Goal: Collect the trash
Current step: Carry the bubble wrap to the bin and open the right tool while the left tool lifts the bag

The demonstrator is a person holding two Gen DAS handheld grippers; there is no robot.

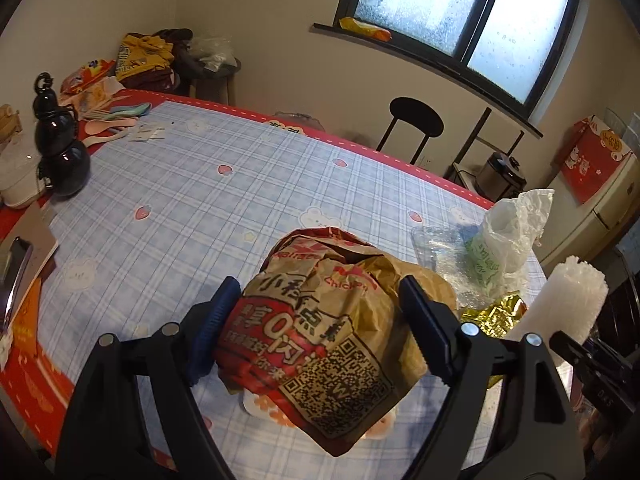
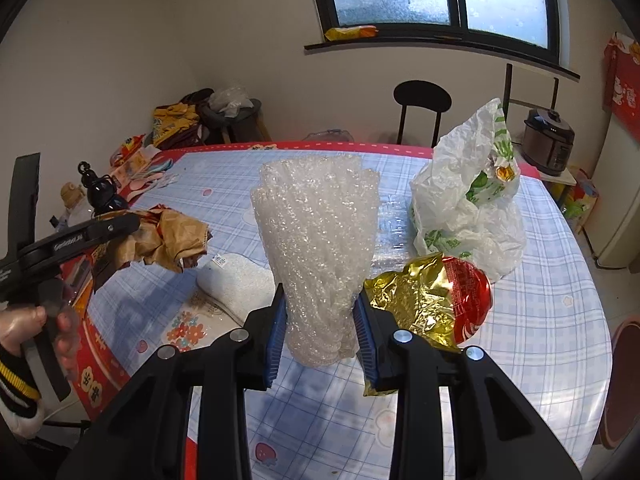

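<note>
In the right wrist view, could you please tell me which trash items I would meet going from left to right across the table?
Crumpled brown paper bag → bubble wrap roll held in the right tool → gold and red foil wrapper → white plastic bag with green print.

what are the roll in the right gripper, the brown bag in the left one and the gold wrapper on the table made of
Roll: clear bubble wrap by its glinting bubbled surface.
Brown bag: crumpled matte kraft paper with red print and a QR code, likely a takeaway bag.
Gold wrapper: shiny creased foil or metallised plastic film; which of the two the look leaves open.
</note>
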